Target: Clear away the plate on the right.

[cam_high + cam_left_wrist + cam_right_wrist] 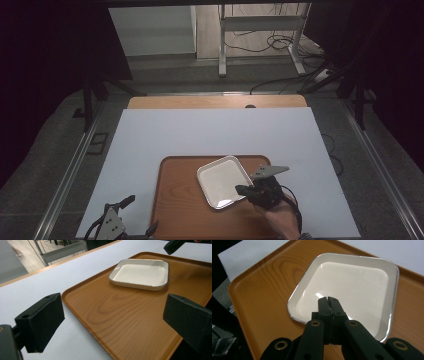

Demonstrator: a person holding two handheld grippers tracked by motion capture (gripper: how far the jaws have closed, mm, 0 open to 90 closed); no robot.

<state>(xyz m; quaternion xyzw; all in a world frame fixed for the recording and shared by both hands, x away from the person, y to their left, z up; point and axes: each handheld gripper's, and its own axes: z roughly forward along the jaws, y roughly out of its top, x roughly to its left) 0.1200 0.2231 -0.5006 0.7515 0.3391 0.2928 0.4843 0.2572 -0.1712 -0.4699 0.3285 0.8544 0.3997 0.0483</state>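
A white square dish (222, 182) (141, 272) (352, 282) sits flat and empty on a brown wooden tray (180, 200) (100, 302) (262, 290) near the table's front edge. My right gripper (239, 189) (328, 299) is shut with nothing between its jaws. Its tips hover just over the dish's right side. In the left gripper view the right gripper (175, 245) shows beyond the dish. My left gripper (141, 214) (112, 312) is open, low at the tray's front left corner, with its jaws spanning the tray's left edge.
The tray lies on a white table top (210, 130) with a wooden strip (215, 101) along its far edge. Beyond the table stand a metal desk frame (222, 45) and floor cables (280, 42). Metal rails (70, 175) flank the table.
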